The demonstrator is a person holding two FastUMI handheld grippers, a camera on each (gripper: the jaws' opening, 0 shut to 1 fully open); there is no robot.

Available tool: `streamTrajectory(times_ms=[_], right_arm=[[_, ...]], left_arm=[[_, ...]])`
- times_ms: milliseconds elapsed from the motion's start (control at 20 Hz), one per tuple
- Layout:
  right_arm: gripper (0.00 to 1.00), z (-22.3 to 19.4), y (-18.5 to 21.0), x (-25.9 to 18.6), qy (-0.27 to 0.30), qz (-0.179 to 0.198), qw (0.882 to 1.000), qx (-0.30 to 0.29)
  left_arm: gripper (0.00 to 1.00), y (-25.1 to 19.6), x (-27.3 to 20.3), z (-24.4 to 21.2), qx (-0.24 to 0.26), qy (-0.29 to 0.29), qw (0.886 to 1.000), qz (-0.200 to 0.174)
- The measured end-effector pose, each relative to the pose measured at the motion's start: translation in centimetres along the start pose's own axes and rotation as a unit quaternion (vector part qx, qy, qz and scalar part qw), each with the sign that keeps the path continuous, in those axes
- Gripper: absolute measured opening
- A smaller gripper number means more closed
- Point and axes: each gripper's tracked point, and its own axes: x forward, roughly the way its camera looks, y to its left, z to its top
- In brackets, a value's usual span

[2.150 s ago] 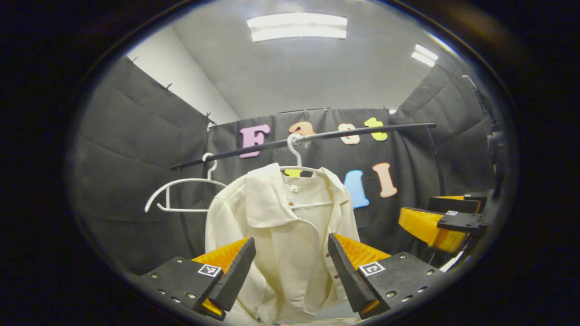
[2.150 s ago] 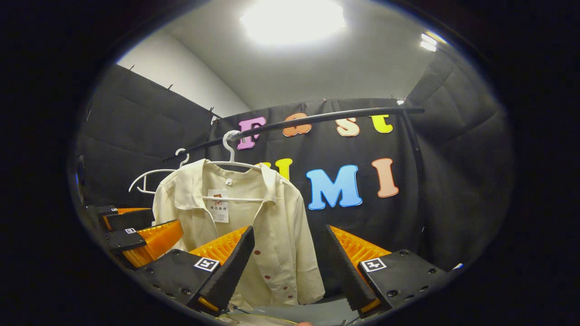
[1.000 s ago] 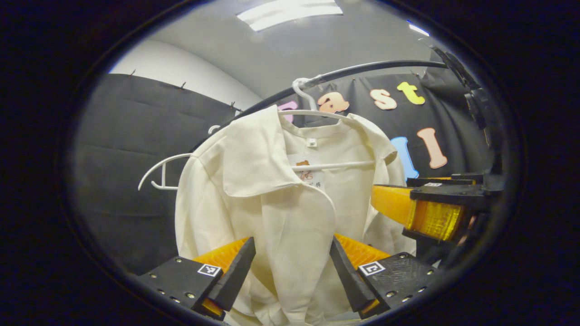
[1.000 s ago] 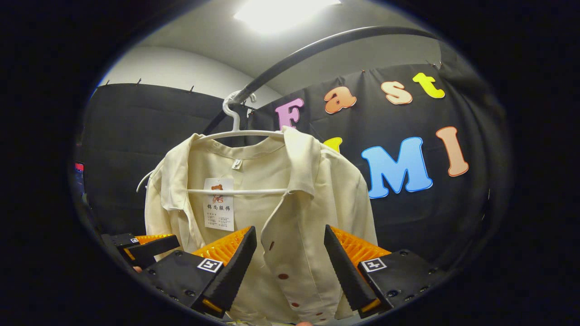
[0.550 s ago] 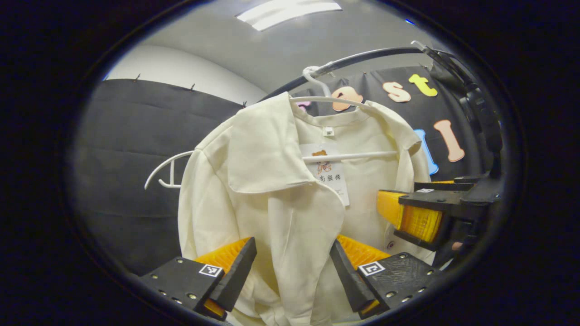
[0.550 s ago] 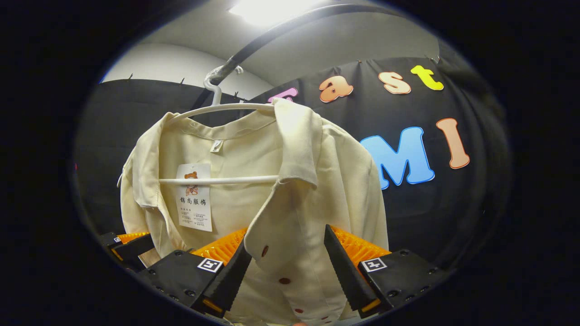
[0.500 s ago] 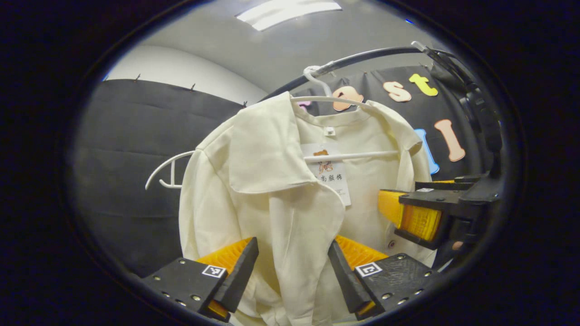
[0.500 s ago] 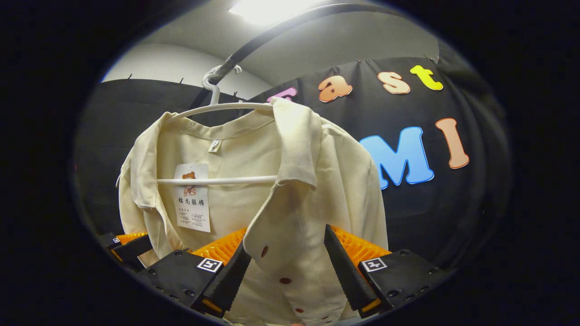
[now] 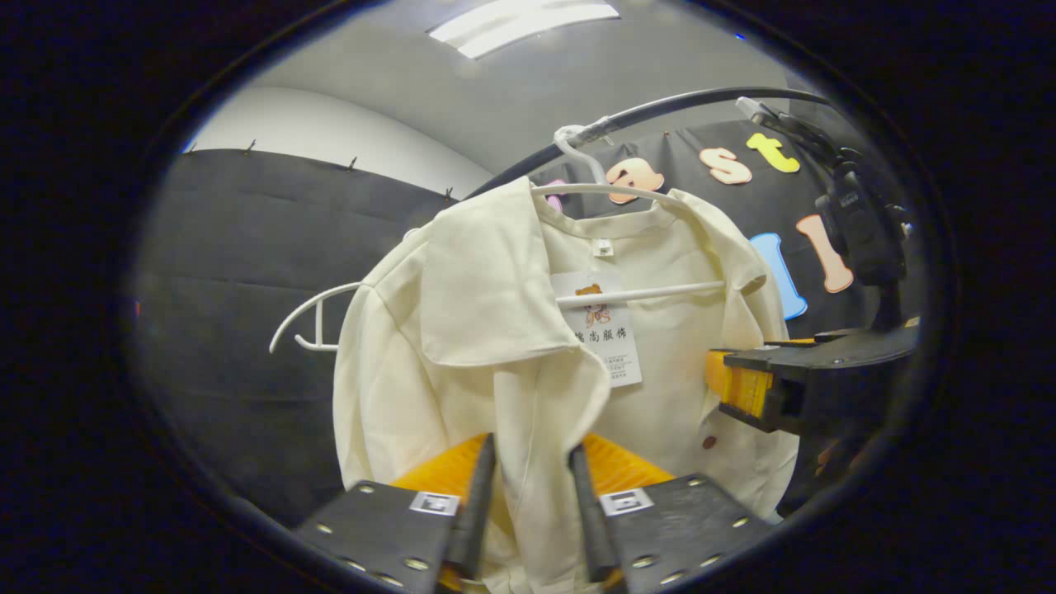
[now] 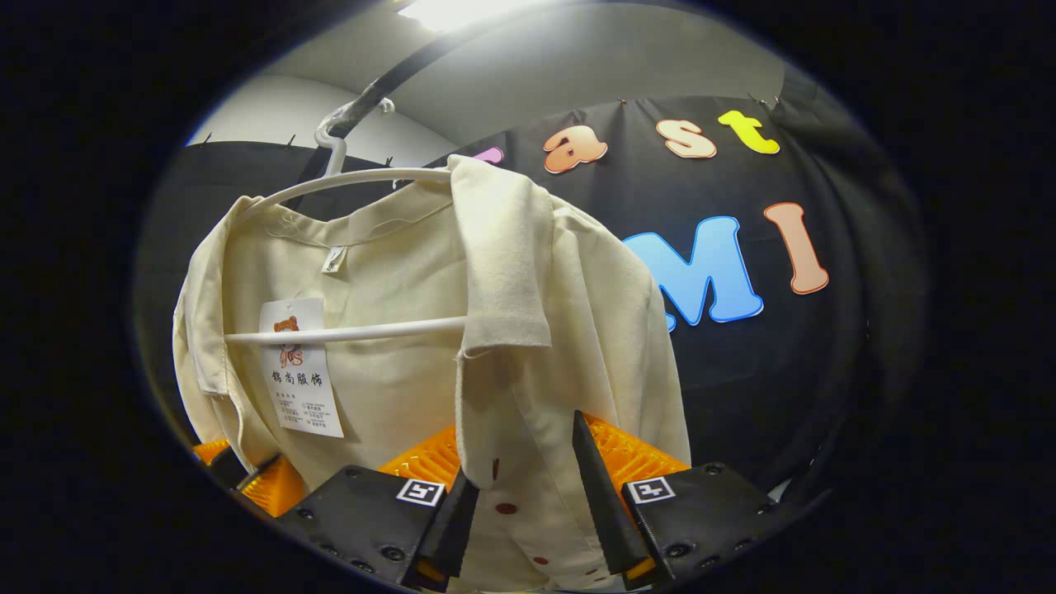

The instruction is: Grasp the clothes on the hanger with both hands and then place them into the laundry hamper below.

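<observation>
In the left gripper view I have my left gripper point(image 9: 528, 511) up at the cream, soft woven button-front shirt point(image 9: 487, 330), which hangs on a white plastic hanger point(image 9: 635, 290) hooked over a black rail point(image 9: 660, 111). The fingers are nearly closed with the shirt's front edge running down between them; I judge they are pinching it, though I cannot tell for sure that both press. The cloth looks light and limp, so I expect it to sag and slide rather than hold shape; the doubled placket below the collar seems the firmest place to take hold. A second, bare white hanger point(image 9: 309, 318) hangs beside the shirt. A white paper tag point(image 9: 606, 334) hangs inside the neck with a small picture and printed characters, which I leave unread

In the right gripper view my right gripper point(image 10: 518, 503) straddles the other front edge, the one with dark red buttons point(image 10: 505, 509). Its fingers stand apart, cloth between them, touching on one side at most, so not yet clamped. The buttons could snag on the hanger
</observation>
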Motion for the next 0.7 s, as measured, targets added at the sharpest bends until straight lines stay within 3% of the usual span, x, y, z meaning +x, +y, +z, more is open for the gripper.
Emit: streamTrajectory(times_ms=[50, 150, 200, 300, 350, 700], right_arm=[[0.54, 0.2, -0.3, -0.1, 0.001, -0.004, 1.000, -0.005], [0.19, 0.3, -0.3, 0.5, 0.002, -0.002, 1.000, -0.016], [0.19, 0.3, -0.9, 0.2, 0.007, -0.015, 0.999, -0.033], [0.02, 0.7, -1.6, 0.6, -0.005, -0.024, 0.999, -0.047], [0.01, 0.8, -1.9, 0.5, -0.008, -0.032, 0.998, -0.060], [0.01, 4.4, -5.1, -2.4, -0.089, -0.099, 0.981, -0.142]], left_arm=[[0.29, -0.2, 0.4, -0.2, -0.005, 0.003, 1.000, -0.004], [0.25, -0.3, 0.6, -0.2, -0.008, 0.004, 1.000, -0.009], [0.20, 0.4, 0.7, -0.3, -0.002, 0.003, 1.000, 0.009], [0.14, 1.3, 0.5, -0.4, -0.007, 0.006, 1.000, 0.010], [0.04, 1.5, 0.5, -0.6, -0.012, 0.007, 1.000, 0.007], [0.01, 4.3, -1.2, 0.5, 0.005, -0.003, 1.000, 0.017]])
